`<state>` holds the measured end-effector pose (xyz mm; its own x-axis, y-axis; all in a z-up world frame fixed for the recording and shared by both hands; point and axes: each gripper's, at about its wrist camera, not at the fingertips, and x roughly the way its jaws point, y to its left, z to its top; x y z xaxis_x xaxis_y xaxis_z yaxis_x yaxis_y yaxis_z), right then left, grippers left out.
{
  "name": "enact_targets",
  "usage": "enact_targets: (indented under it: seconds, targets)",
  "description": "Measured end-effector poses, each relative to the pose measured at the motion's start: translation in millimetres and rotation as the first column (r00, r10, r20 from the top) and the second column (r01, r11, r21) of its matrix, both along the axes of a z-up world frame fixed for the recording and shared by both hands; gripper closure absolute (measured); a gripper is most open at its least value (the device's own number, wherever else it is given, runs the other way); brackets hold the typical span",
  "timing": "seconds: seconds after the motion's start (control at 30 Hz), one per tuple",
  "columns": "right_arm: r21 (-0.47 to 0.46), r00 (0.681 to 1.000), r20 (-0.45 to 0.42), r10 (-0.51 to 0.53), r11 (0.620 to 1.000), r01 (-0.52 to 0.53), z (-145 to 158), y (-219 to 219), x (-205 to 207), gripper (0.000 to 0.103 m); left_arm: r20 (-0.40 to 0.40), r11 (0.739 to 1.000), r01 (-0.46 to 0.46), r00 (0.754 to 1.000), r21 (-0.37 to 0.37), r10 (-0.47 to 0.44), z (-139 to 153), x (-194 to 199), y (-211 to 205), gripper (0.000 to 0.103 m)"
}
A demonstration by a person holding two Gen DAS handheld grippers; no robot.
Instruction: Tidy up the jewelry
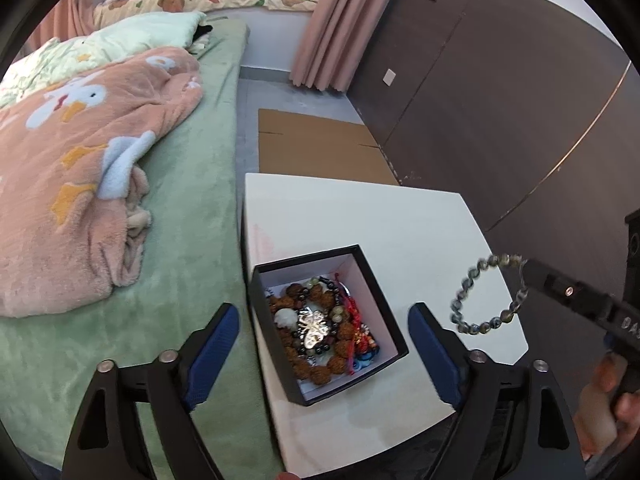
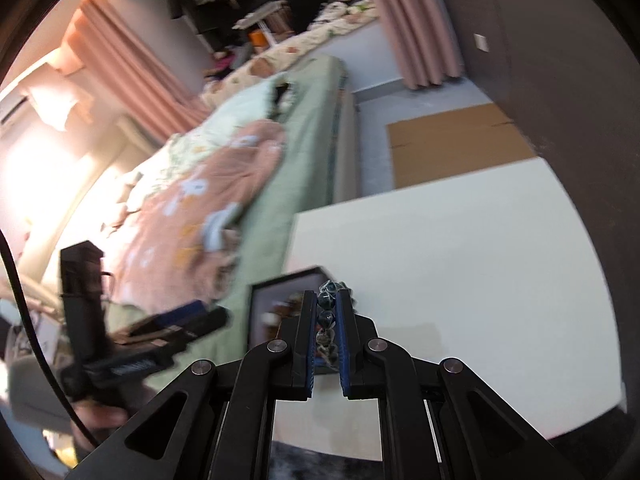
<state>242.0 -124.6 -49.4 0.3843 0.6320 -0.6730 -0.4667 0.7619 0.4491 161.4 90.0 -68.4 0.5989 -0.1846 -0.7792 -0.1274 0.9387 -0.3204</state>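
over one white table (image 1: 400, 216), one black box (image 1: 372, 280), right gripper (image 2: 327, 312) pinching one bead bracelet (image 1: 486, 294), left gripper (image 1: 324, 328) spread

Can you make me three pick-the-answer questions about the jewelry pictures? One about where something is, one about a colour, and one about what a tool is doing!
1. Where is the black box?
A. on the white table
B. on the bed
C. on the floor

2. What colour is the bed cover beside the table?
A. blue
B. green
C. red

3. What is the right tool doing?
A. hanging open and empty
B. pinching a bead bracelet
C. holding the box

Answers:
1 A, the box sits on the white table.
2 B, the cover is green.
3 B, the bead bracelet is squeezed between its pads and dangles in the air.
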Motion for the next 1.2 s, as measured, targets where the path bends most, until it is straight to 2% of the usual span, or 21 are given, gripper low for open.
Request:
enact_targets:
  seconds: [0.17, 0.3, 0.33, 0.37, 0.43, 0.8, 1.1, 1.2]
  targets:
    - [-0.013, 0.999, 0.013, 0.051, 0.999, -0.051, 11, 36, -2, 0.093, 0.022, 1.000, -0.027, 0.999, -0.006, 0.027, 8, -11, 15, 0.006]
    - [-0.101, 0.998, 0.017, 0.062, 0.993, -0.060, 10, 63, -2, 0.090, 0.038, 0.999, -0.049, 0.998, -0.021, 0.050, 13, -20, 25, 0.001]
    - [-0.102, 0.998, 0.018, 0.064, 0.993, -0.062, 10, 65, -2, 0.078, 0.042, 0.998, -0.052, 0.998, -0.024, 0.053, 13, -23, 27, 0.001]
    - [-0.097, 0.998, 0.025, 0.059, 0.994, -0.056, 11, 63, -4, 0.054, 0.046, 0.998, -0.053, 0.997, -0.027, 0.055, 14, -25, 29, 0.001]
    - [-0.076, 0.998, 0.057, 0.028, 0.997, -0.023, 14, 55, -9, 0.032, 0.056, 0.998, -0.051, 0.997, -0.030, 0.052, 16, -29, 31, 0.001]
    - [-0.026, 0.998, 0.013, -0.059, 0.998, 0.060, 11, -1, -34, 0.031, 0.135, 0.999, 0.003, 0.991, -0.033, 0.002, 33, -47, 15, 0.000]
    - [-0.047, 0.988, 0.030, -0.149, 0.988, 0.150, 16, -51, -71, 0.031, 0.165, 0.997, 0.068, 0.984, -0.025, -0.063, 44, -64, -12, 0.000]
    - [-0.042, 0.983, 0.048, -0.178, 0.983, 0.180, 20, -65, -84, 0.031, 0.165, 0.995, 0.096, 0.982, 0.005, -0.095, 49, -70, -26, 0.000]
